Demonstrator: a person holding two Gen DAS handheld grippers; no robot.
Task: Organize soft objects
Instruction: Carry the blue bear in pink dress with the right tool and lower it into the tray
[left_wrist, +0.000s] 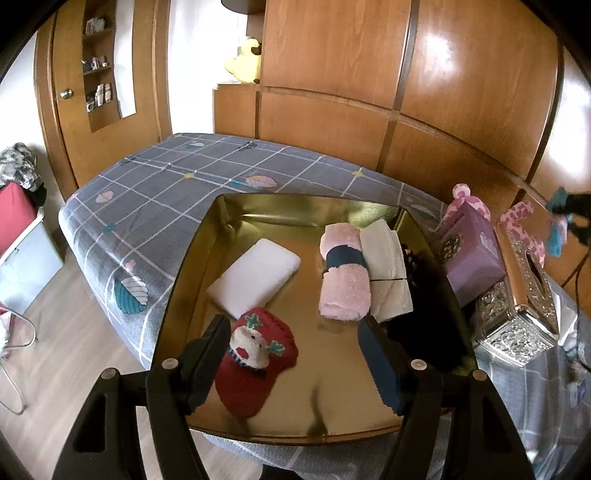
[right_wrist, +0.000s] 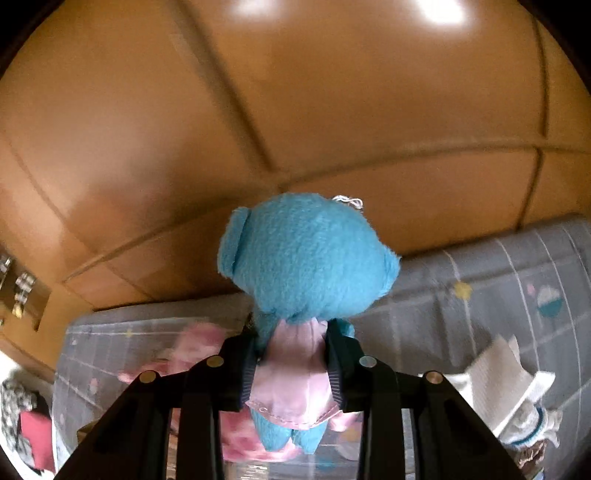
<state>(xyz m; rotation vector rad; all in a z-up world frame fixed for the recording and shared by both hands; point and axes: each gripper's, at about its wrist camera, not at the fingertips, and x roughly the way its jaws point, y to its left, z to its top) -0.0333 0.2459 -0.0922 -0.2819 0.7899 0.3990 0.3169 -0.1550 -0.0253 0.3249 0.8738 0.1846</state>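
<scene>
Your right gripper (right_wrist: 291, 373) pinches the blue plush doll (right_wrist: 306, 258) at its pink-dressed waist, lifted clear to the right of the gold tray (left_wrist: 192, 266). Light, fuzzy, squashy; the big head may flop, so keep hold at the torso. Your left gripper (left_wrist: 291, 354) hangs wide over the tray beside the red sock (left_wrist: 258, 365).

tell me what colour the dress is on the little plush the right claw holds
Pale pink, on a teal-blue plush toy; the dress shows best in the right wrist view.
</scene>
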